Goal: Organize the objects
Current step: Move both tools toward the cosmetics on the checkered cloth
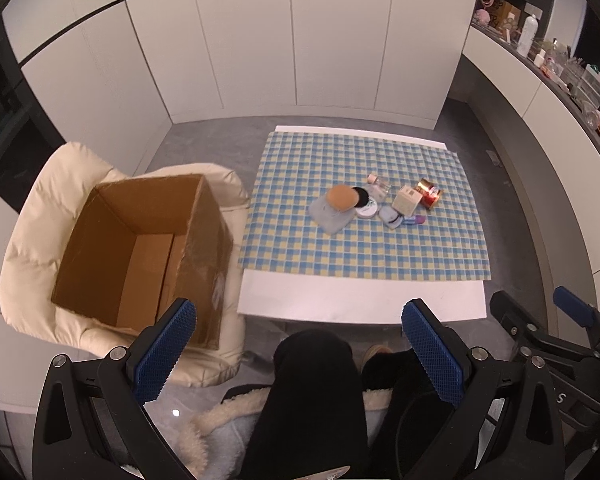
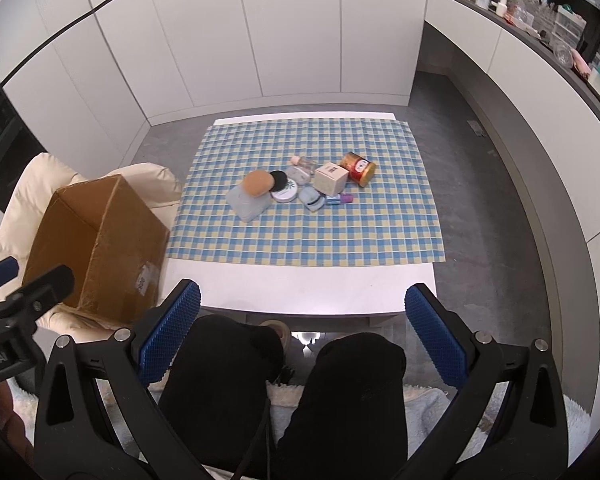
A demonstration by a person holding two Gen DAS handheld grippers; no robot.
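Through the left wrist view, I am holding the left claw (image 1: 300, 344) back above the person's knees (image 1: 316, 364), spread wide and gripping nothing. The cardboard box (image 1: 140, 248) is sitting open-topped on a cream cushioned chair (image 1: 40, 220) just beside the counter's (image 1: 360, 300) left edge, probably so that things can be dropped in from above. I am seeing its bare floor, so no sorting looks done yet. The objects are lying huddled near the middle of the checked cloth (image 1: 360, 248): a tan round puff (image 1: 343, 197) resting on a grey pouch (image 1: 329, 218), a white jar (image 1: 367, 210), a beige carton (image 1: 407, 201) and a red tin (image 1: 430, 193) lying on its side. The cloth around the huddle is bare, giving me room to come in from the near side.

Through the right wrist view, I am keeping the right claw (image 2: 302, 332) spread too, carrying nothing, low over the knees and short of the counter's near edge (image 2: 300, 308). From here the box is showing only its outer walls, so its tall near rim is something I would have to lift over. The cluster is reading clearly: puff, pouch, jar, a small clear bottle (image 2: 305, 164), carton, tin and a little purple tube (image 2: 340, 199), several touching each other. The tin and tube at the right fringe look easiest to take first, since their outer sides are standing free.
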